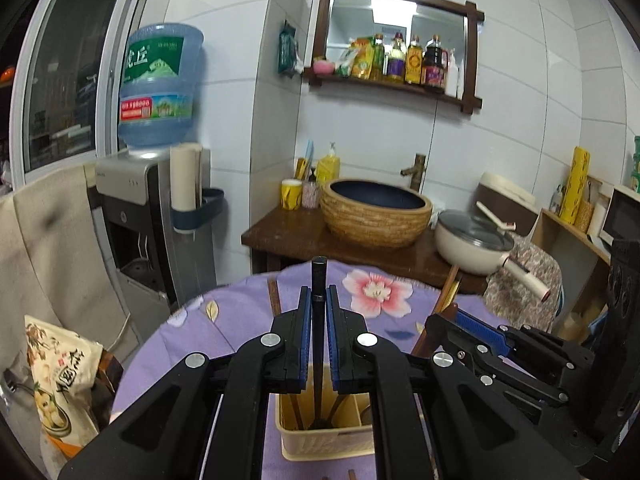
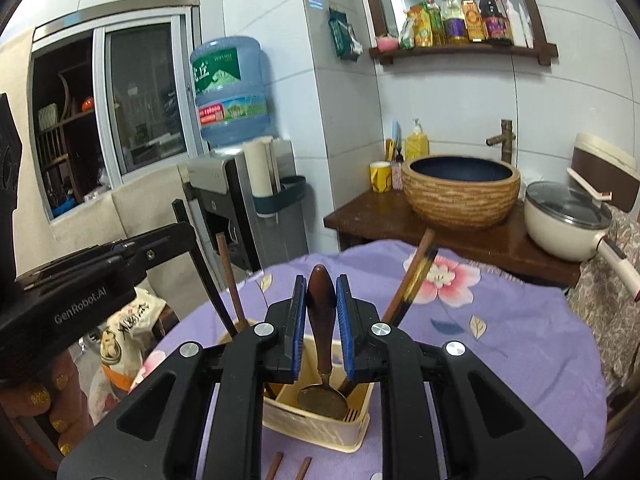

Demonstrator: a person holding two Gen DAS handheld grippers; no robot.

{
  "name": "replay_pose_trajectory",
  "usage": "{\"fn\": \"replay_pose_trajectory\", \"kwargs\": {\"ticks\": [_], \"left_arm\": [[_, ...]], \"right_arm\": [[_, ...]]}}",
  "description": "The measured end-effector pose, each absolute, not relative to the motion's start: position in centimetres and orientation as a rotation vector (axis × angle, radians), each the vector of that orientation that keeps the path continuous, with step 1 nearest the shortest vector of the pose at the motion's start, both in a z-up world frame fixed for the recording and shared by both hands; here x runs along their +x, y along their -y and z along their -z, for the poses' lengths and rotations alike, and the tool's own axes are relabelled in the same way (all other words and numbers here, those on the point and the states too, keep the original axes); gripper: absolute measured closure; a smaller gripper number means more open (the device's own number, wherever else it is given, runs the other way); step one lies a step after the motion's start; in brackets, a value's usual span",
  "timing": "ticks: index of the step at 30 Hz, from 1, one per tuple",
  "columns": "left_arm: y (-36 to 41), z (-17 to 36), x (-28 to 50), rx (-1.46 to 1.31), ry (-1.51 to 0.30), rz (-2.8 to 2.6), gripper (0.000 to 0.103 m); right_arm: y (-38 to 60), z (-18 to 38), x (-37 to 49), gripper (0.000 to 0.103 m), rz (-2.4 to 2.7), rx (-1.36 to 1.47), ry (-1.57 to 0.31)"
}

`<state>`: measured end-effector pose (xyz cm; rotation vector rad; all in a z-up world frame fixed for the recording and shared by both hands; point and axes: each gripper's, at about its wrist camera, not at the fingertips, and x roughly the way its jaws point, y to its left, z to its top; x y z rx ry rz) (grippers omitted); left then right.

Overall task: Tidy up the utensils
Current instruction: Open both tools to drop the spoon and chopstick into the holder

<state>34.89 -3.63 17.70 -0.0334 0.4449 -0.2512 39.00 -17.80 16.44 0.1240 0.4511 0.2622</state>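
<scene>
My left gripper is shut on a thin black-handled utensil, held upright with its lower end down in a cream divided utensil holder on the purple floral cloth. My right gripper is shut on the brown wooden handle of a spoon; its metal bowl hangs inside the same holder. Brown chopsticks and a dark-tipped utensil stand in the holder. The right gripper's body shows at the right in the left wrist view.
Two brown chopstick ends lie on the cloth in front of the holder. Behind the table are a woven basin, a cream pot with glass lid and a water dispenser. A printed bag stands at left.
</scene>
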Motion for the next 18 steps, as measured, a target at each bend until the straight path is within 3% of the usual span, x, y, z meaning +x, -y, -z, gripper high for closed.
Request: {"fn": "replay_pose_trajectory", "kwargs": {"ticks": [10, 13, 14, 15, 16, 17, 18], "left_arm": [[3.5, -14.4, 35.1, -0.014, -0.484, 0.241, 0.096], [3.5, -14.7, 34.7, -0.014, -0.478, 0.251, 0.093], [3.6, -14.8, 34.3, -0.004, -0.468, 0.251, 0.086], [3.6, -14.9, 34.0, 0.006, -0.456, 0.253, 0.080], [3.6, -15.0, 33.4, 0.010, -0.439, 0.254, 0.064], [3.5, -15.1, 32.8, 0.010, -0.421, 0.251, 0.049], [3.4, -15.1, 32.3, 0.009, -0.409, 0.247, 0.044]], "right_arm": [[18.2, -14.0, 39.1, 0.087, -0.252, 0.148, -0.479], [18.7, -14.0, 39.1, 0.082, -0.243, 0.166, -0.478], [19.0, -14.0, 38.8, 0.073, -0.240, 0.170, -0.470], [19.2, -14.1, 38.4, 0.059, -0.238, 0.174, -0.460], [19.4, -14.1, 38.0, 0.052, -0.237, 0.179, -0.449], [19.6, -14.2, 37.5, 0.052, -0.235, 0.182, -0.436], [19.7, -14.3, 37.0, 0.052, -0.231, 0.177, -0.428]]}}
